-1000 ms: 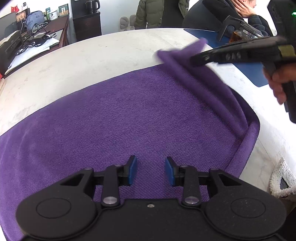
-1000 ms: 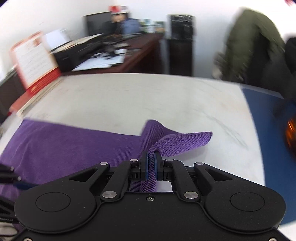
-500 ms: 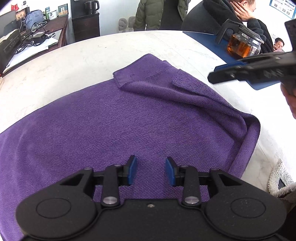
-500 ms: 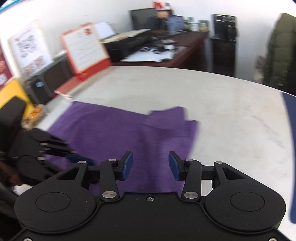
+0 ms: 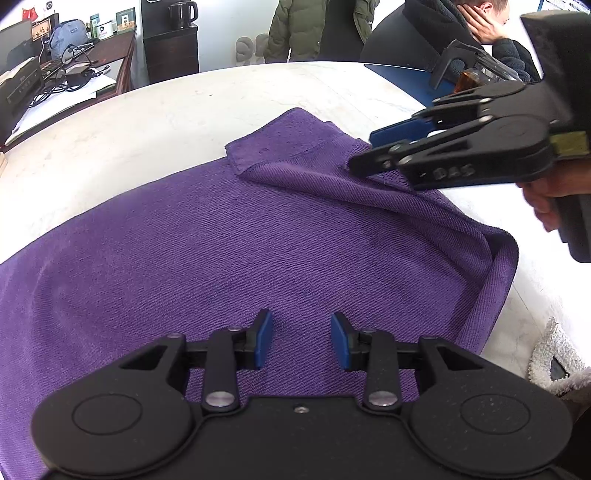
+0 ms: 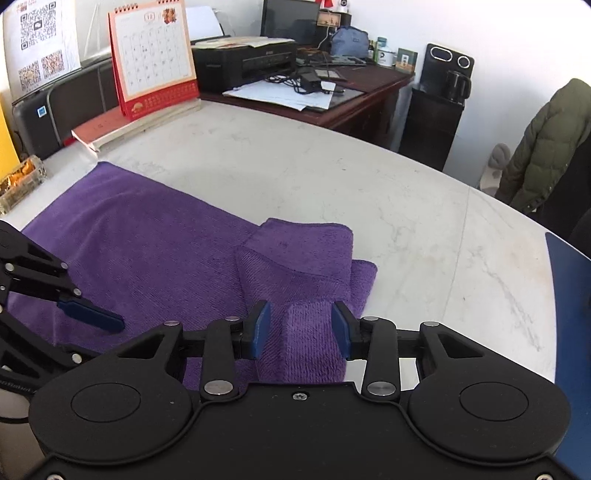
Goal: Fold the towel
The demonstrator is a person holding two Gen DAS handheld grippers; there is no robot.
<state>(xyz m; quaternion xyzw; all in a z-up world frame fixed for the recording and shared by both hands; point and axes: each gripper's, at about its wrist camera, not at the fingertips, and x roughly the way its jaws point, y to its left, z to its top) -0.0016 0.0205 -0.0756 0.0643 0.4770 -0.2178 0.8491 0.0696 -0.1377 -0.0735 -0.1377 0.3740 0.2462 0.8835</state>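
Note:
A purple towel (image 5: pixel 258 240) lies spread on the white marble table (image 5: pixel 166 122). Its far right corner (image 5: pixel 288 144) is folded over onto the cloth, with a raised ridge (image 6: pixel 314 332) running back toward the right edge. My right gripper (image 6: pixel 301 328) straddles that ridge, jaws closing, with a gap left at one pad. From the left wrist view the right gripper (image 5: pixel 364 153) reaches in from the right, low over the fold. My left gripper (image 5: pixel 301 338) hovers open over the towel's near middle, nothing between its pads; one of its blue pads (image 6: pixel 90 312) shows at the left.
A desk calendar (image 6: pixel 155 59) on a flat book and a glass box (image 6: pixel 22 181) stand at the table's far left. A blue mat (image 6: pixel 572 314) with a glass teapot (image 5: pixel 476 74) lies on the right. People (image 5: pixel 317 29) are beyond the far edge. A fluffy white thing (image 5: pixel 554 358) lies off the near right.
The right gripper let go of the lifted towel corner, which dropped folded onto the cloth. It then came down over the ridge near the right edge. The left gripper stayed still.

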